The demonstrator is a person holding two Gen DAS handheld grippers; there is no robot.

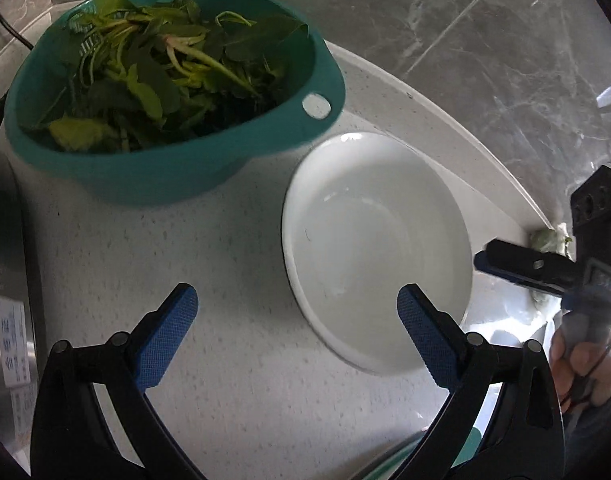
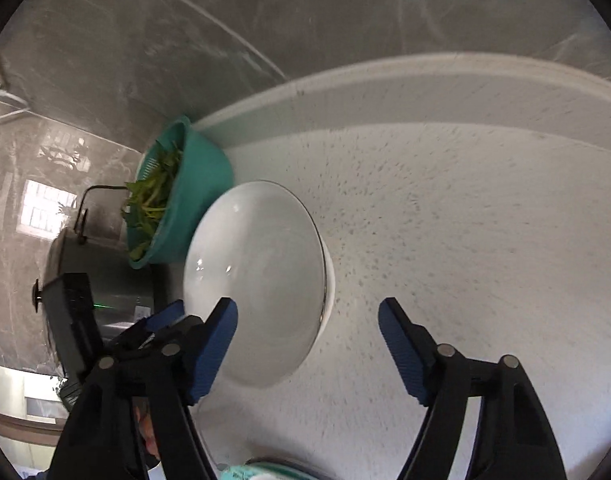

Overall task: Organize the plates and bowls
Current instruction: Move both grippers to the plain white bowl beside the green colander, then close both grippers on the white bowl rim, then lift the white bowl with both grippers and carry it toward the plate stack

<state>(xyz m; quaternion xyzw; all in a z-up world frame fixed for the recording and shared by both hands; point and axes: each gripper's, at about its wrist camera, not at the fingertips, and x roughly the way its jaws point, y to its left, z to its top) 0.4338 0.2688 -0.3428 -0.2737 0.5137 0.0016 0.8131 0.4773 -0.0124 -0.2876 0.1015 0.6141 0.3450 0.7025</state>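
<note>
A white plate lies on the speckled white counter, just right of a teal colander full of green leaves. My left gripper is open and empty, low over the counter, its right finger over the plate's near rim. The right gripper shows at the plate's right edge in the left wrist view. In the right wrist view the plate lies ahead, the colander behind it. My right gripper is open and empty, its left finger over the plate's rim.
A grey marble wall rises behind the counter's raised back edge. A steel pot with a handle stands beyond the colander. A crumpled cloth lies at the right. A teal-rimmed dish edge shows at the near edge.
</note>
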